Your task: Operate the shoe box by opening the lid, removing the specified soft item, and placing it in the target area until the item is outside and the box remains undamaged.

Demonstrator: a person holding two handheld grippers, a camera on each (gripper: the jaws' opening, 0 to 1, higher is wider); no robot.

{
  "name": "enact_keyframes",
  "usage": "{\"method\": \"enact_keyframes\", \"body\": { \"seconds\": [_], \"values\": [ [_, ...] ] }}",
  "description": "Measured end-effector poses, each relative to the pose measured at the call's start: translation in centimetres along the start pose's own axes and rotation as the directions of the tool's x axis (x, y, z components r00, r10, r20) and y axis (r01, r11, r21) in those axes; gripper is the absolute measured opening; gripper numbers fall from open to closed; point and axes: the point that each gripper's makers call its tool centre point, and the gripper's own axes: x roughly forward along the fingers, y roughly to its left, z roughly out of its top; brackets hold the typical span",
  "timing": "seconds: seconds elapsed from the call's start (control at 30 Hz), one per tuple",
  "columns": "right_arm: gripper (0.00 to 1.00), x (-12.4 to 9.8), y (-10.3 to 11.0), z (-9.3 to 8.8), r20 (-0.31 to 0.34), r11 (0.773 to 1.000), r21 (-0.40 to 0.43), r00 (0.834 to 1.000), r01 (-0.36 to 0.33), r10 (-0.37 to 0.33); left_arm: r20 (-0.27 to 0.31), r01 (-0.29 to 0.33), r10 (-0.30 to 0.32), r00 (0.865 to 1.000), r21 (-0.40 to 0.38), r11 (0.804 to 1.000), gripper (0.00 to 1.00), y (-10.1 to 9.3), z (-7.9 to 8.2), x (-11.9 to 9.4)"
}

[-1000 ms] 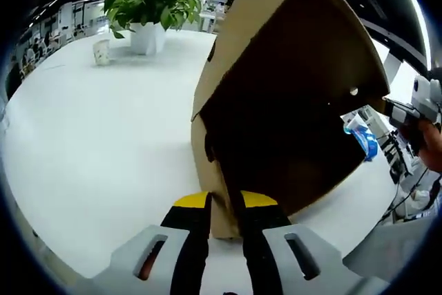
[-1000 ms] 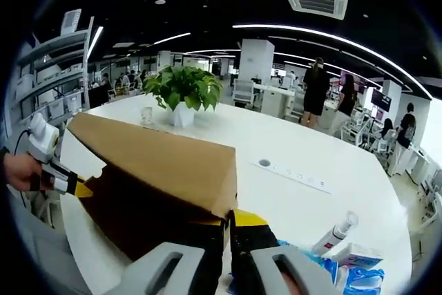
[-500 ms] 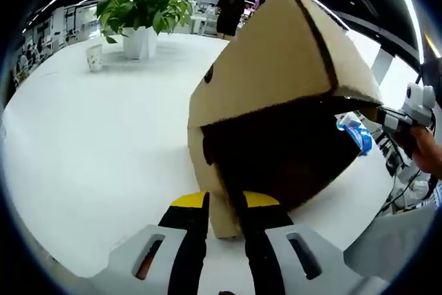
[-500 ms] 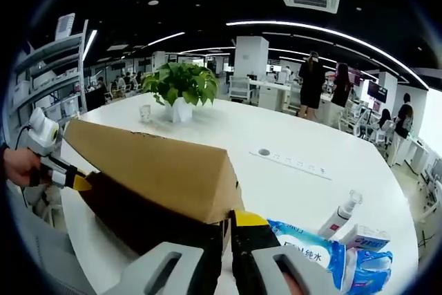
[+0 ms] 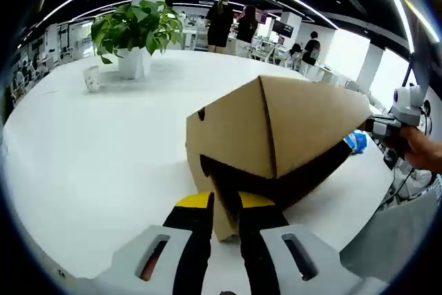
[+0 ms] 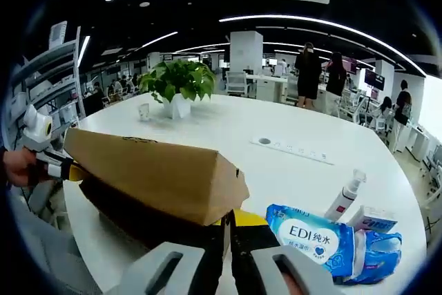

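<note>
both claws [image 5: 224, 205] [image 6: 228, 229] pinch the shoe box lid [image 5: 290, 126], partly raised.

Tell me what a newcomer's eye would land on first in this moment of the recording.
The big brown cardboard shoe box on the white table, its lid hanging low over the dark opening. The left gripper and the right gripper each pinch a lid corner at opposite ends. Next, the blue wipes pack beside the box, and the potted plant farther back.

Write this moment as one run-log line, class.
step: closing lid | left gripper: shut on brown cardboard shoe box corner | right gripper: shut on box lid edge | blue wet-wipes pack: on white table
</note>
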Motion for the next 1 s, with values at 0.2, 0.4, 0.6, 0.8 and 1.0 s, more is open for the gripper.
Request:
{"method": "enact_keyframes", "body": {
  "seconds": [0.2, 0.4, 0.6, 0.8, 1.0],
  "values": [
    [0.0, -0.3, 0.2, -1.2, -0.016, 1.0, 0.02, 1.0, -0.005, 0.005, 0.008, 0.044, -0.044, 0.999, 0.03, 0.999, 0.05, -0.4, 0.0, -0.3],
    [0.0, -1.0, 0.2, -2.1, -0.024, 0.999, 0.04, 1.0, -0.01, 0.011, 0.012, 0.06, -0.06, 0.998, 0.033, 0.998, 0.03, -0.3, -0.2, -0.8],
    [0.0, -1.5, 0.3, -2.8, -0.031, 0.999, 0.05, 0.999, -0.019, 0.021, 0.017, 0.101, -0.101, 0.995, 0.036, 0.994, 0.02, -0.6, -0.4, -1.0],
    [0.0, -1.8, 0.5, -3.6, -0.037, 0.997, 0.077, 0.999, -0.02, 0.022, 0.009, 0.099, -0.099, 0.995, 0.04, 0.994, 0.01, -0.4, -1.0, -1.3],
    [0.0, -1.6, 1.1, -4.0, -0.05, 0.997, 0.068, 0.998, -0.038, 0.041, -0.003, 0.109, -0.109, 0.994, 0.054, 0.993, 0.02, -0.6, -1.7, -1.7]
  ]
}}
